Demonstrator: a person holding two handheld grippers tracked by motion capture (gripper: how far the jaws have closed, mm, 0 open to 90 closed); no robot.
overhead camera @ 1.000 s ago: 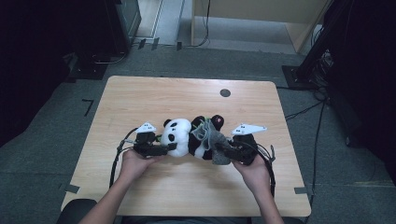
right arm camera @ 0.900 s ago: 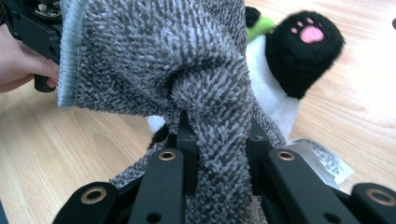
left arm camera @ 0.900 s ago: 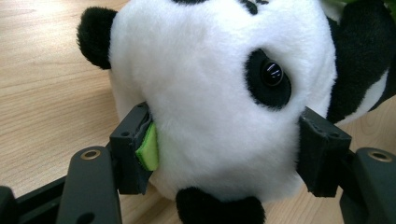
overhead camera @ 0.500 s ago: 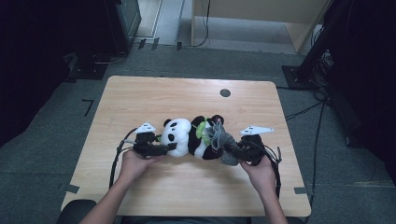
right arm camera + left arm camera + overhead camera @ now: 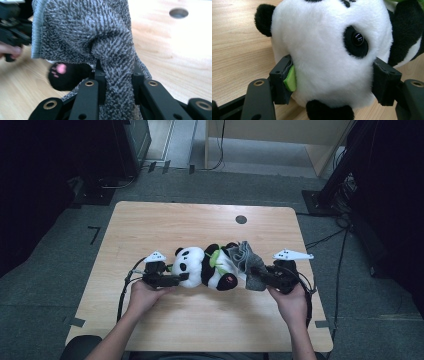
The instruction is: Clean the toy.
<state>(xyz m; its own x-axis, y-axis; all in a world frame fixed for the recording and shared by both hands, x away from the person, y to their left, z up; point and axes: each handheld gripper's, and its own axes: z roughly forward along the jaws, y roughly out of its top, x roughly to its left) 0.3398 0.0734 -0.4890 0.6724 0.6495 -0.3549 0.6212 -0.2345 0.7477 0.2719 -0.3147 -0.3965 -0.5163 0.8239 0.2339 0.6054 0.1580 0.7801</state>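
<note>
A black and white panda plush [image 5: 205, 266] lies on its side at the middle of the wooden table [image 5: 150, 225], head toward the left. My left gripper [image 5: 181, 279] is shut on the panda's head [image 5: 324, 50], a jaw pressed into each side of it. A grey knitted garment [image 5: 246, 262] is bunched at the panda's rear end. My right gripper [image 5: 256, 274] is shut on a fold of that grey knit [image 5: 110, 45]. A black paw with pink pads [image 5: 61, 75] shows under the knit in the right gripper view.
A round hole [image 5: 241, 219] sits in the table near its far edge. Cables trail from both grippers toward the table's front. Dark equipment and stands surround the table on the floor.
My right gripper has pulled away to the right with the grey knit, stretching it off the panda's rear. The left gripper has stayed put on the head.
</note>
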